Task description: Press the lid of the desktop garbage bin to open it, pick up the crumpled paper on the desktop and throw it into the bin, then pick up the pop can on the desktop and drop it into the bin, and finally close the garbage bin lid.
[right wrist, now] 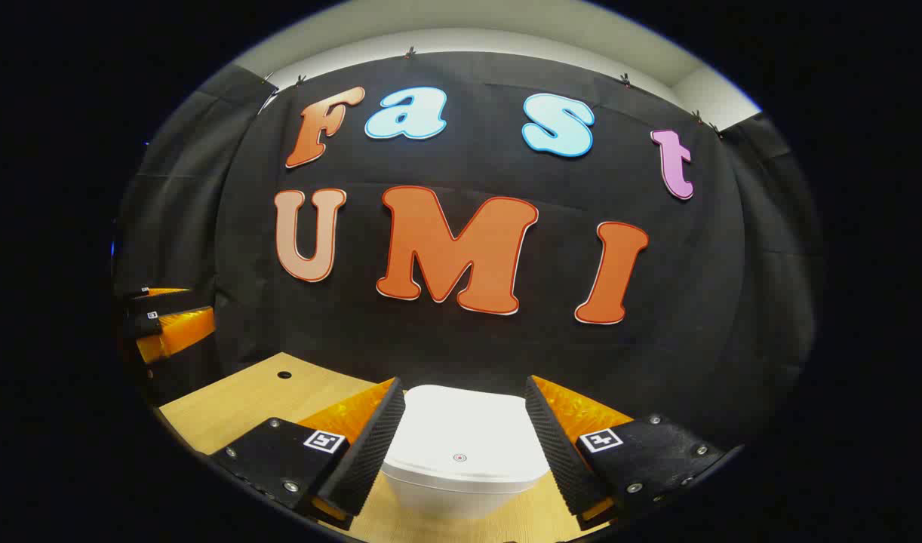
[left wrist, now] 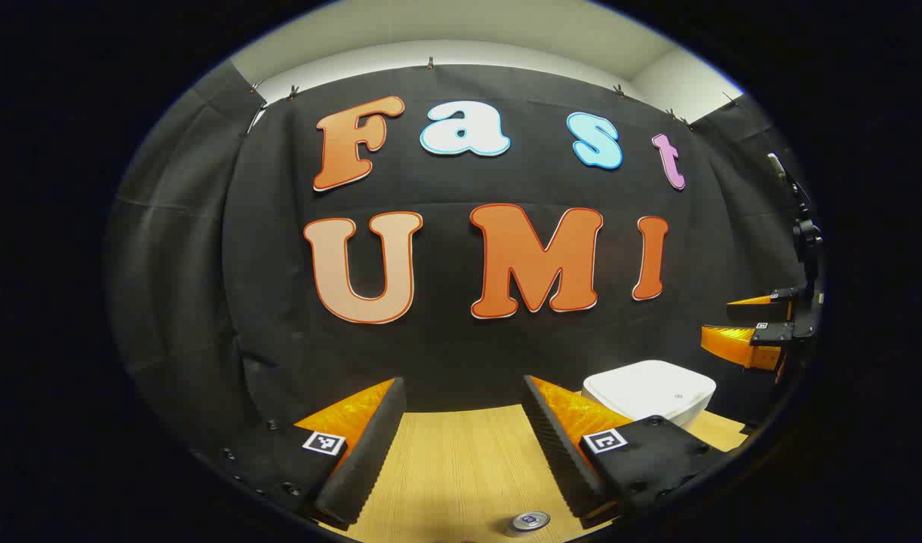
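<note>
The white desktop bin (right wrist: pixel 461 445) stands on the wooden table with its lid down, a small button mark on top. My right gripper (right wrist: pixel 461 386) hovers just in front of it, open, and the bin shows between its spread fingers without touching them. In the left gripper view the bin (left wrist: pixel 650 392) sits ahead to the right. My left gripper (left wrist: pixel 462 385) is open over bare table, nothing between its fingers. The top of the pop can (left wrist: pixel 530 520) peeks in at the bottom edge, close under that gripper.
The wooden table (left wrist: pixel 446 460) ends at the black cloth wall right behind the bin. A small round hole (right wrist: pixel 284 374) is in the table's far left corner. Each gripper appears at the edge of the other's view, right gripper (left wrist: pixel 740 323) and left gripper (right wrist: pixel 167 311).
</note>
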`<control>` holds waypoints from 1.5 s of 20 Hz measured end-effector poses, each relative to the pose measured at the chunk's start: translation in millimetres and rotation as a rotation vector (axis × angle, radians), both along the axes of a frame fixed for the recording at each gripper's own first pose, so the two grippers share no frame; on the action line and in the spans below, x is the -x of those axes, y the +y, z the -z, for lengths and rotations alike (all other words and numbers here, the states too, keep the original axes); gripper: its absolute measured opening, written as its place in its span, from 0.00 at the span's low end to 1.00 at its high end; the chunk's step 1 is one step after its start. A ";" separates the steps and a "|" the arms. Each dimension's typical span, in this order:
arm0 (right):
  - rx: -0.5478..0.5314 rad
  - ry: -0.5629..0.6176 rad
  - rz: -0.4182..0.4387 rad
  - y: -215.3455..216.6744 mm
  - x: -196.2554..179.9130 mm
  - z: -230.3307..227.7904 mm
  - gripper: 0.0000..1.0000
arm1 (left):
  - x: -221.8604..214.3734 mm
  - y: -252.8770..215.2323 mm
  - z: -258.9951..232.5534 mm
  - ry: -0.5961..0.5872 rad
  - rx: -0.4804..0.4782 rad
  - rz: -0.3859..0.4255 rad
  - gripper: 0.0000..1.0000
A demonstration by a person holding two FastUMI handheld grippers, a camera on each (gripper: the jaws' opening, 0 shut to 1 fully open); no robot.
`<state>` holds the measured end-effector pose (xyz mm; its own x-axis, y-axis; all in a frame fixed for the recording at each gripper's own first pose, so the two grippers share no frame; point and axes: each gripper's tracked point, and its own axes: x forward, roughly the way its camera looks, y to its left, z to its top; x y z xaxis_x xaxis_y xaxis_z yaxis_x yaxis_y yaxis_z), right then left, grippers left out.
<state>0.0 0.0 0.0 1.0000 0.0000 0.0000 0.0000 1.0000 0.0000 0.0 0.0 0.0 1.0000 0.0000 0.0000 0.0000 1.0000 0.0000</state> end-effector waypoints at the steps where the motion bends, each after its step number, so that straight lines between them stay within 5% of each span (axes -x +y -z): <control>1: -0.002 0.005 -0.003 0.1 -1.1 1.0 0.97 | 0.1 1.2 -0.1 0.000 -0.003 -0.006 0.99; 22: -0.048 0.035 -0.025 -5.7 -11.6 9.1 0.93 | 5.8 7.9 9.1 0.013 -0.024 -0.070 0.99; 26: -0.078 0.052 -0.049 -5.7 -9.6 10.9 0.73 | 8.0 6.1 14.9 0.028 -0.033 -0.071 0.99; 30: -0.097 0.090 -0.048 -12.9 -14.1 22.1 0.39 | 10.6 4.5 20.2 0.041 -0.027 -0.075 0.99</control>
